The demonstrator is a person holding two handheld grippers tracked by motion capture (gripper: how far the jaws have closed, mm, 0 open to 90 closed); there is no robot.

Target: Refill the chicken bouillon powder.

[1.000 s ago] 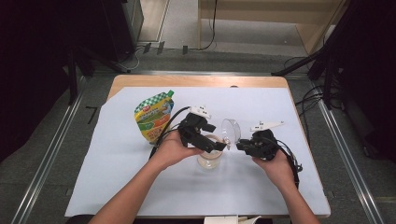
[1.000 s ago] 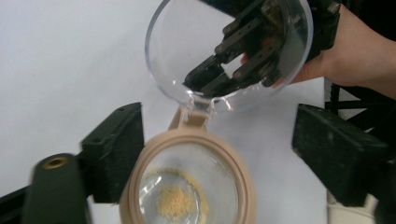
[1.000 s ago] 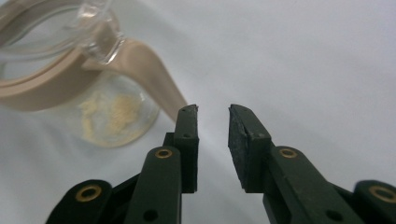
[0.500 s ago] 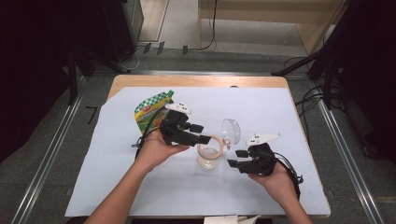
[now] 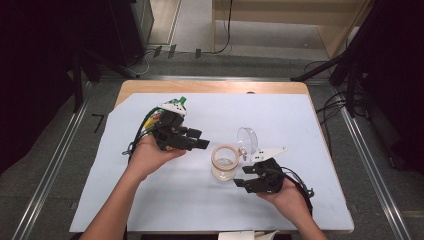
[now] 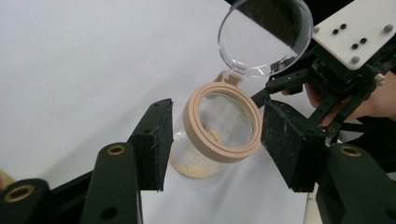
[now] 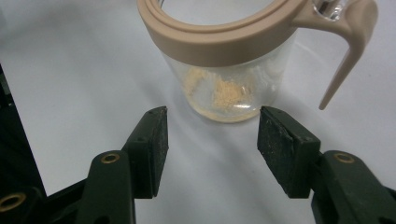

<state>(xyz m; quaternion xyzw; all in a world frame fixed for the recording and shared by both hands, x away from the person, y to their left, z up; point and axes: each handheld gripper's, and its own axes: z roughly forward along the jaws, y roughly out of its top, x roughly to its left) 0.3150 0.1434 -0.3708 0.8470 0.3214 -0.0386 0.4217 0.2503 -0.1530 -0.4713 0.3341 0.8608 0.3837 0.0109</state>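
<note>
Flanking the open-lidded jar, left tongs and right tongs gape empty; pouch writing is unreadable.

green-yellow pouch, white mat, wooden table

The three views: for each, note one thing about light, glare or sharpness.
High view: white sheet brightly lit, surroundings nearly black. Left gripper view: jar sharp, its open clear lid mirrors the dark room. Right gripper view: soft shadow beneath the jar, beige rim slightly blurred.
</note>
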